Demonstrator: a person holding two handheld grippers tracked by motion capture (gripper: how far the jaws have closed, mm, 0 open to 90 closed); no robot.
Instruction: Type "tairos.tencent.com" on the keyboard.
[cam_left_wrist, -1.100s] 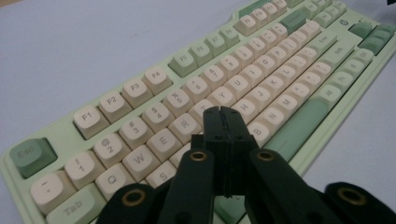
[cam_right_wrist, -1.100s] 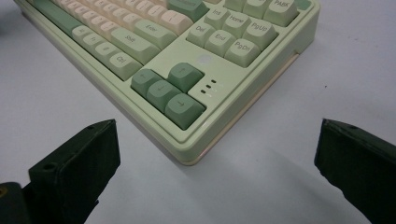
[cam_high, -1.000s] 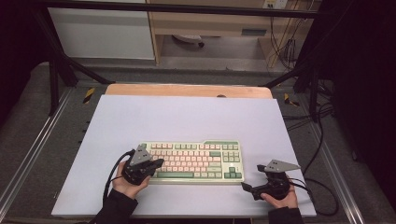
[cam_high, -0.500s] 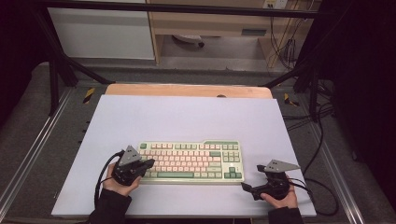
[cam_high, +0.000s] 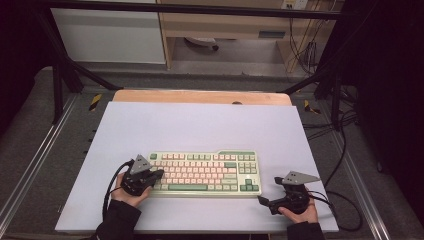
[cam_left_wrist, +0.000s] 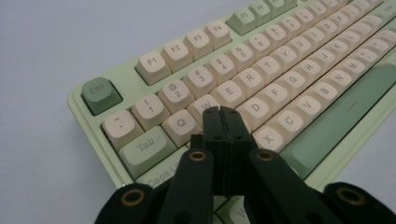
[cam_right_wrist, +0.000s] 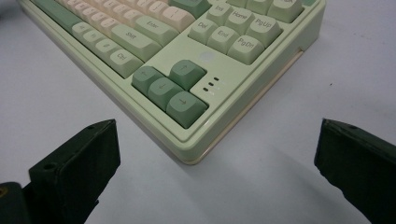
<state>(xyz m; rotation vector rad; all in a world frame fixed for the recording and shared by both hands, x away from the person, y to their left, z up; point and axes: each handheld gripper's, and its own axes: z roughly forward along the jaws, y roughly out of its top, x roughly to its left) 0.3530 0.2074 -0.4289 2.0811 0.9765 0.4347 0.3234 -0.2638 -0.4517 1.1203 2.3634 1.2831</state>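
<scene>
A pale green keyboard (cam_high: 205, 172) with cream and green keys lies on the white table top (cam_high: 200, 125), near the front. My left gripper (cam_high: 159, 173) is over its left end. In the left gripper view it (cam_left_wrist: 222, 112) is shut with nothing between its jaws, and the tips sit over the keys just below W (cam_left_wrist: 205, 106). Whether they touch a key I cannot tell. My right gripper (cam_high: 262, 201) rests on the table by the keyboard's front right corner. In the right gripper view it (cam_right_wrist: 217, 125) stands wide open, facing the arrow keys (cam_right_wrist: 170, 91), and its fingers (cam_right_wrist: 84, 158) are apart from the keyboard.
A wooden strip (cam_high: 200, 96) borders the table's far edge. Metal frame rails (cam_high: 35, 160) run along both sides. Cables (cam_high: 345, 165) trail over the floor at the right. Bare table lies beyond the keyboard.
The left gripper drew back to the left off the keyboard's end, then came back over the left keys. The right gripper stayed where it was.
</scene>
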